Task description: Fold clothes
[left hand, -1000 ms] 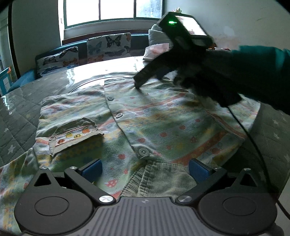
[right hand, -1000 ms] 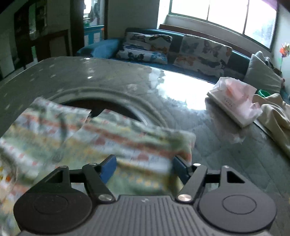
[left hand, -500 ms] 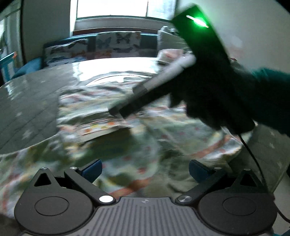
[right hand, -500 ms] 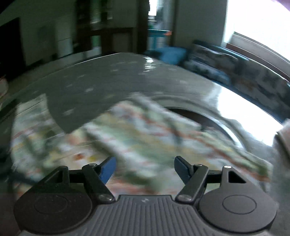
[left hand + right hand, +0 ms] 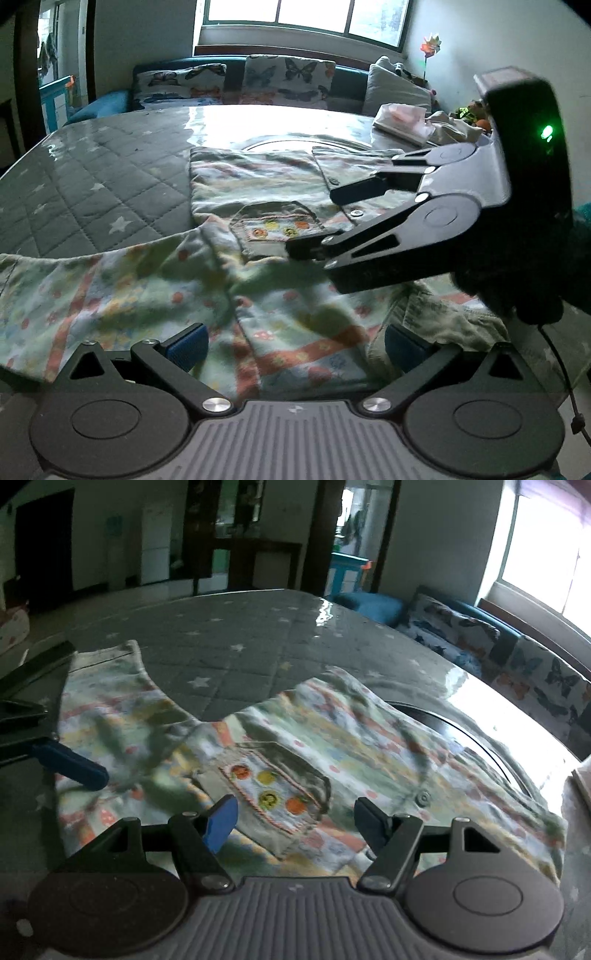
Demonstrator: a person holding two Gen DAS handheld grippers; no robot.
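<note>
A child's patterned shirt (image 5: 258, 192) lies spread, buttoned side up, on the grey quilted table cover (image 5: 92, 192). One sleeve (image 5: 92, 291) stretches out to the left. Its trimmed chest pocket (image 5: 280, 229) shows in both views (image 5: 273, 790). My left gripper (image 5: 295, 347) hovers open over the lower part of the shirt, nothing between its blue pads. My right gripper (image 5: 295, 819) is open just above the pocket and touches nothing I can see. In the left wrist view the right gripper (image 5: 317, 225) reaches in from the right. A left gripper fingertip (image 5: 70, 764) shows over the sleeve.
An olive corduroy piece (image 5: 436, 317) lies at the shirt's near right edge. At the table's far right lie a tissue pack (image 5: 402, 118) and a beige cloth (image 5: 450, 129). A round turntable (image 5: 480, 738) sits partly under the shirt. A sofa with butterfly cushions (image 5: 288, 77) stands behind.
My right gripper swept from the shirt's far edge across to the pocket, rolling as it went. My left gripper shifted sideways, bringing the outstretched sleeve into view. Both stayed open.
</note>
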